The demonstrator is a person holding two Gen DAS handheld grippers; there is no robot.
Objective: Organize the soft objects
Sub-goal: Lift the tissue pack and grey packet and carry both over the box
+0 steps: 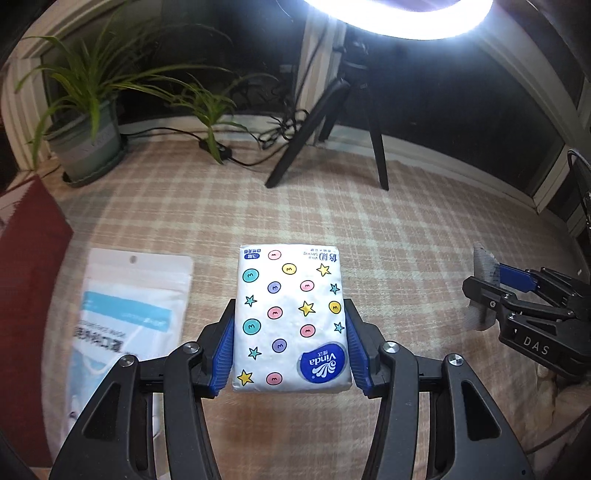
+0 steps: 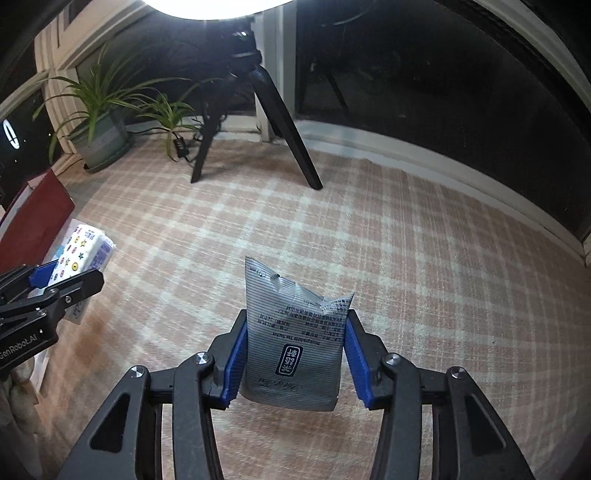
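Our left tongs (image 1: 290,347) are clamped on a Vinda tissue pack (image 1: 291,317), held above the plaid cloth surface (image 1: 388,221); our right tongs (image 2: 293,354) pinch a grey striped sachet (image 2: 295,339). A white mask pouch (image 1: 129,314) lies left.

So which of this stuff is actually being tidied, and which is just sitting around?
Part of the job:
- tissue pack, clamped in the left gripper
- grey striped sachet, clamped in the right gripper
- white and blue pouch, probably, lying on the cloth

Just lying about:
- potted plant
- tripod
- ring light
- red box
- checked cloth
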